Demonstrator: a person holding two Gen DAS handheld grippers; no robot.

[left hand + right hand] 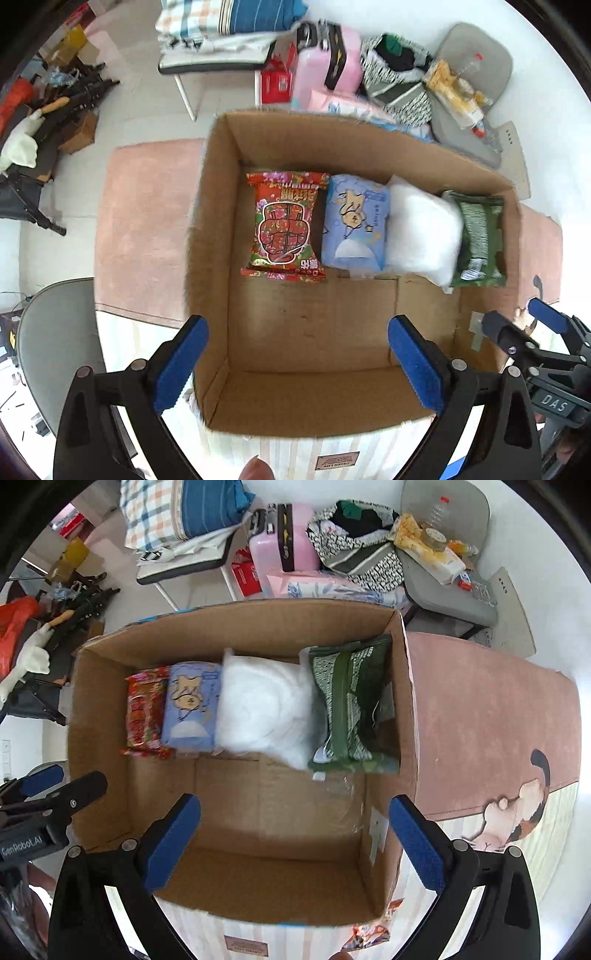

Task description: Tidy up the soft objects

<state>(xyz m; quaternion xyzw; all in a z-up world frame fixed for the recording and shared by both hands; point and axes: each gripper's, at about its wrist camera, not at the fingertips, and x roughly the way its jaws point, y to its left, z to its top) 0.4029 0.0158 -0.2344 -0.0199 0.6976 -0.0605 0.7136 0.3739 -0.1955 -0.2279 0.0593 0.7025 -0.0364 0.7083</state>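
Hanging above an open cardboard box (pixel 218 229), the left gripper (pixel 299 365) has its blue-padded jaws spread wide with nothing between them, and the right gripper (pixel 295 843) stands just as wide and just as empty over the same box. Four soft packs lie in a row against the box's far wall, each touching the next: a red printed snack pack (pixel 284 229) nearest the box's left wall, then a light blue pack with a cartoon figure (pixel 354 225), then a white pillow-like pack (pixel 421 229), then a green pack (pixel 480 240) tilted against the box's right wall. The near half of the box floor is bare cardboard. Under the box lies a pink mat (pixel 487 723), showing past the box's right wall in the right wrist view. Beyond the box's far wall lies a clutter of folded cloth, a pink case (pixel 291 542) and bags.
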